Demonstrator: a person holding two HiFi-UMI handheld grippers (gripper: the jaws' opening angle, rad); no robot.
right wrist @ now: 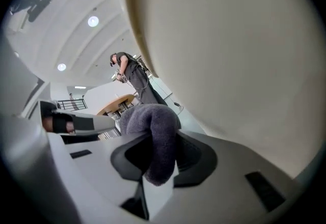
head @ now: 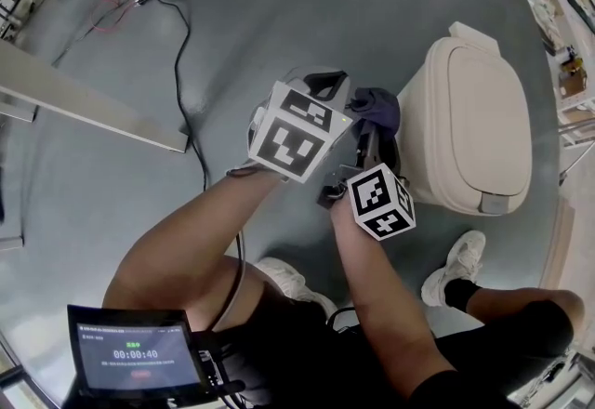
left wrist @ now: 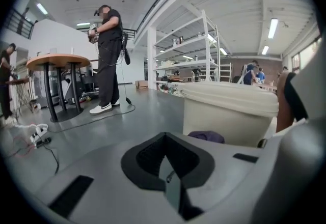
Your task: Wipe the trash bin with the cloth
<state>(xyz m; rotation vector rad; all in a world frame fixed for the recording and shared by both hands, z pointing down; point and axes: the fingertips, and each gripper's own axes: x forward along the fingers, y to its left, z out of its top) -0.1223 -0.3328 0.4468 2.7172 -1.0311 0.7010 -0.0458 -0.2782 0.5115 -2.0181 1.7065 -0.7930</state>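
The right hand-held gripper [right wrist: 159,169] is clamped on a fold of grey-purple cloth [right wrist: 153,131], right by the side wall of the beige trash bin [head: 474,119], which stands lid shut on the floor [head: 279,7]. The left hand-held gripper [left wrist: 167,176], jaws together and empty, is just beside it. Both forearms [head: 186,230] reach forward and down. A screen [head: 135,356] reads 00:00:40.

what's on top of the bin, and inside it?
The bin is shut; nothing lies on its lid. The right gripper holds the cloth beside it. The inside is hidden by the lid.
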